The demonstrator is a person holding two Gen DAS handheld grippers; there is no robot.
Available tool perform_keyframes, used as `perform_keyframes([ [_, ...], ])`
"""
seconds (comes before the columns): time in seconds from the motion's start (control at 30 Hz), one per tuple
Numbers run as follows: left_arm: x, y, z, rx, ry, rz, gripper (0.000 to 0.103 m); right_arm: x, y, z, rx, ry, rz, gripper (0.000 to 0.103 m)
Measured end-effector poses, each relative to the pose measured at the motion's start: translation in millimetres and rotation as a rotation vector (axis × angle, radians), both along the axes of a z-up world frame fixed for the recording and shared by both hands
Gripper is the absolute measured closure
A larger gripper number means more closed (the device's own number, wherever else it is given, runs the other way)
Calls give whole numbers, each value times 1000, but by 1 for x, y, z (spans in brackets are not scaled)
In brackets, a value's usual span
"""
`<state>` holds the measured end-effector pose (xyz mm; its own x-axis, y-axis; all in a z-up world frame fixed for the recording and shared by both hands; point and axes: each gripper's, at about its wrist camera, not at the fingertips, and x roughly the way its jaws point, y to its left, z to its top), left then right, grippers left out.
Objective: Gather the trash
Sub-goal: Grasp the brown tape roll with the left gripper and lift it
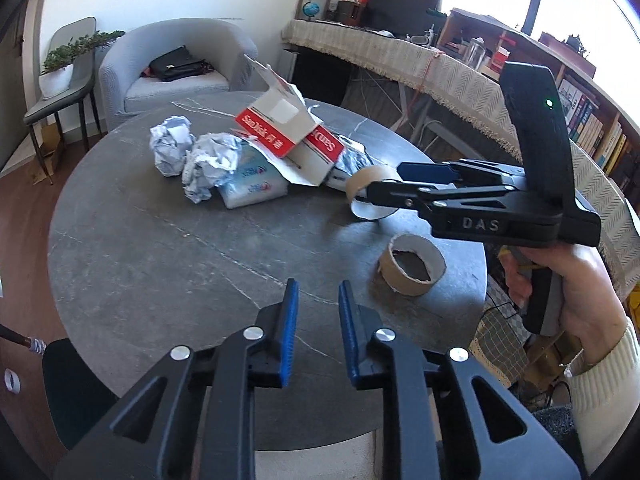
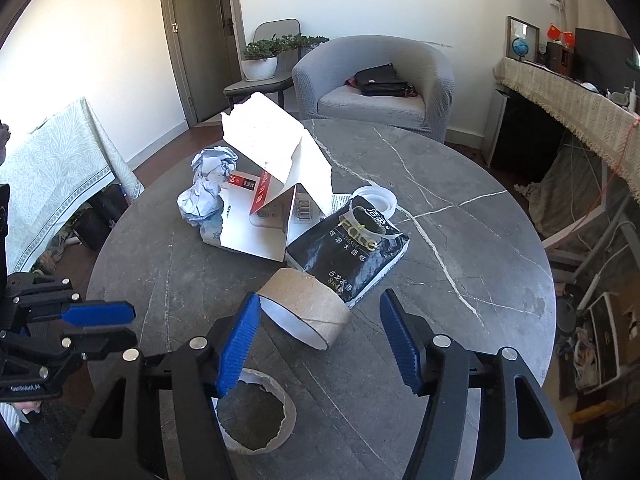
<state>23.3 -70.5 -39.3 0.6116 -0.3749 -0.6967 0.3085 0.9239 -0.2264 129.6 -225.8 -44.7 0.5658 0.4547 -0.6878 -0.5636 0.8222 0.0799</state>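
Trash lies on a round grey marble table [image 1: 160, 248]: crumpled paper balls [image 1: 172, 144] [image 2: 204, 192], an opened red and white SanDisk box [image 1: 288, 132] [image 2: 272, 160], a white tissue pack [image 1: 252, 184], a black tissue pack [image 2: 352, 248], a white lid [image 2: 376, 196] and two cardboard tape cores. One core lies on its side [image 2: 308, 308] [image 1: 364, 180]; my right gripper [image 2: 320, 340] [image 1: 372, 184] is open, jaws on either side of it. The other core stands flat [image 1: 412, 264] [image 2: 256, 416] nearer the edge. My left gripper [image 1: 318, 320] [image 2: 120, 326] is open and empty over bare table.
A grey armchair [image 2: 376, 76] with a black bag stands behind the table. A cloth-covered desk [image 1: 400, 52] and bookshelf [image 1: 592, 128] are at the right. A chair with a potted plant [image 1: 60, 68] stands at the far left. A cloth-covered stand [image 2: 52, 168] is left of the table.
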Motion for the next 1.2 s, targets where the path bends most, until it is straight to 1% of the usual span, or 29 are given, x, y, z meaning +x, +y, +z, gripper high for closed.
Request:
perform_keyframes([
  [0.1, 4, -6, -2, -43, 21, -28, 81, 5, 2, -2, 2, 6, 22, 47],
  [0.13, 5, -9, -2, -44, 23, -36, 81, 6, 4, -3, 2, 10, 29, 49],
  [0.2, 6, -13, -3, -44, 30, -57, 81, 7, 6, -5, 1, 17, 38, 59],
  [0.23, 7, -15, -4, -44, 33, -65, 81, 7, 6, -5, 1, 18, 39, 62],
  [0.3, 7, -20, -5, -36, 34, -82, 80, 9, 5, -4, 11, 29, 44, 75],
  [0.33, 7, -22, -5, -28, 31, -90, 79, 10, 5, -3, 18, 35, 45, 76],
  [0.37, 6, -26, -4, -26, 26, -91, 74, 11, 4, -3, 24, 41, 47, 80],
  [0.4, 6, -27, -3, -28, 24, -93, 72, 11, 4, -3, 29, 43, 50, 86],
  [0.47, 5, -28, -3, -31, 20, -97, 69, 11, 4, 0, 41, 45, 56, 89],
  [0.5, 5, -30, -2, -29, 17, -97, 65, 11, 4, 1, 47, 45, 60, 92],
  [0.57, 4, -33, -2, -26, 12, -101, 59, 10, 3, 4, 55, 42, 63, 95],
  [0.63, 5, -38, -1, -24, 8, -110, 54, 7, 1, 6, 64, 40, 64, 95],
  [0.67, 5, -40, 0, -20, 6, -113, 50, 6, 0, 7, 67, 39, 61, 95],
  [0.8, 7, -56, -1, -3, -6, -133, 44, 7, -11, 10, 79, 39, 30, 95],
  [1.03, 24, -73, -9, 9, 9, -140, 42, 10, -36, 11, 125, 50, -25, 95],
  [1.2, 37, -88, -16, 44, 9, -133, 40, 10, -49, 10, 150, 60, -44, 95],
])
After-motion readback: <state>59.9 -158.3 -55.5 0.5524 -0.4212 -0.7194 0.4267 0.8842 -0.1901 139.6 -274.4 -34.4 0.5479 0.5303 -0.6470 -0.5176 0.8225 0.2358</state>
